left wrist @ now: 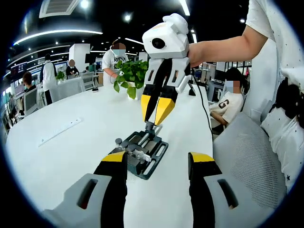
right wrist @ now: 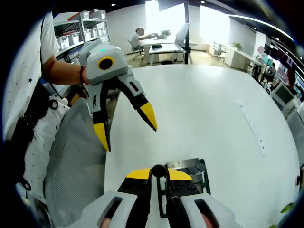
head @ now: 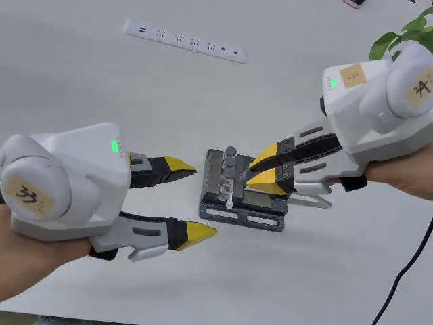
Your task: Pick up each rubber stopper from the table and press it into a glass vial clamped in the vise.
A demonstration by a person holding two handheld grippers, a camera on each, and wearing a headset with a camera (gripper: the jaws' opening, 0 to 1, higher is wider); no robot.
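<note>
Left tool (head: 205, 200) spread, empty; right tool (head: 249, 172) pinching stopper (right wrist: 159, 170) just above vise (head: 223, 214).

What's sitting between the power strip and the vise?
Nothing: bare white table between the power strip and the vise, shown in the head view.

Bare table (head: 101, 88) round the vise (head: 247, 215); the right gripper (head: 257, 172), closed on a stopper (right wrist: 159, 170), crowds its right side; power strip (head: 184, 40) well apart.
</note>
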